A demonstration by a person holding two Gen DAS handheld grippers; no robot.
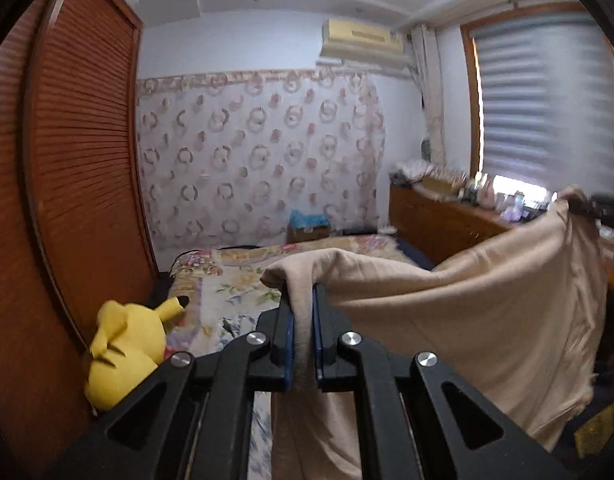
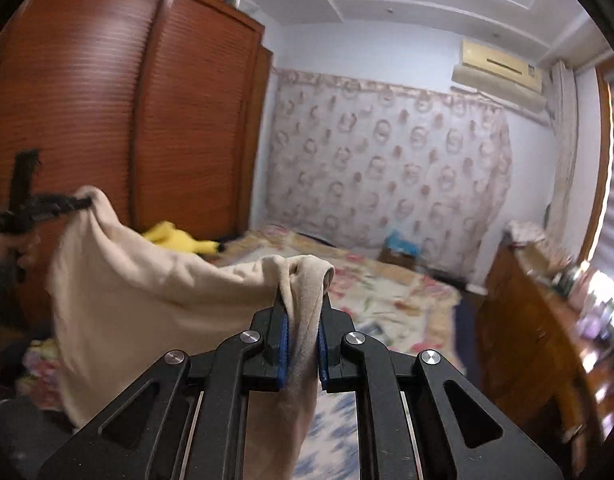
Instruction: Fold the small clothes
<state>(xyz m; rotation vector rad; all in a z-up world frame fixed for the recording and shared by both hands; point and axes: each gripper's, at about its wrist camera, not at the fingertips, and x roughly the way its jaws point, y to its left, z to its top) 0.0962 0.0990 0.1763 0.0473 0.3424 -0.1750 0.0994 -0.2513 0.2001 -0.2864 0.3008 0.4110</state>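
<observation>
A beige garment [image 1: 487,312] hangs in the air above the bed, stretched between both grippers. My left gripper [image 1: 303,300] is shut on one top corner of it; the cloth bunches over the blue pads. In the left wrist view the right gripper [image 1: 587,204] pinches the other corner at the far right. My right gripper [image 2: 303,304] is shut on its corner of the beige garment [image 2: 147,304]. In the right wrist view the left gripper [image 2: 83,202] holds the far corner at left. The garment's lower edge hangs loose.
A bed with a floral cover [image 1: 235,280] lies below. A yellow plush toy [image 1: 127,352] sits by the brown louvred wardrobe [image 1: 67,180]. A wooden dresser [image 2: 539,340] with clutter stands under the window at right. A patterned curtain [image 1: 259,152] covers the far wall.
</observation>
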